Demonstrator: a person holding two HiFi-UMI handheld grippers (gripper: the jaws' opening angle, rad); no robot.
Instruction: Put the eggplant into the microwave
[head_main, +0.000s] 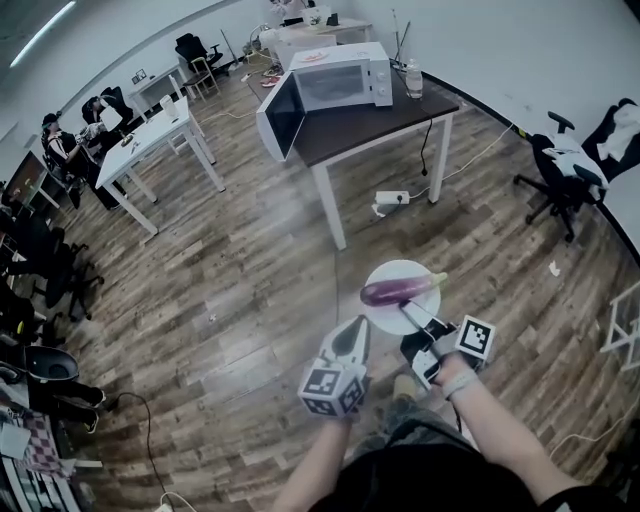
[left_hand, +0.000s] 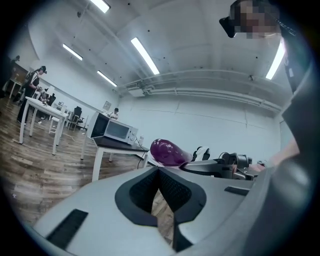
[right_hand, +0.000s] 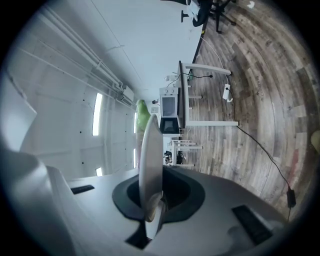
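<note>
Right tongs (head_main: 413, 317) are clamping the near rim of a white plate (head_main: 392, 272), jaws pressing together on its thin edge; the right gripper view is showing the plate edge-on between them. Eggplant (head_main: 398, 290) is lying across the plate, purple body reaching toward the left side, green stem end pointing right. Plate is hanging in the air over the wood floor (head_main: 250, 300), well apart from the bench (head_main: 385, 125). Left tongs (head_main: 358, 327) are hovering just beside the plate's left rim, jaws meeting tip to tip and gripping nothing. Microwave (head_main: 338, 84) is sitting on the dark bench across the room, its door (head_main: 280, 118) standing wide open to the left. Clear bottle (head_main: 413, 78) is standing just right of the microwave. Power strip (head_main: 392, 198) is lying on the floor under the bench
</note>
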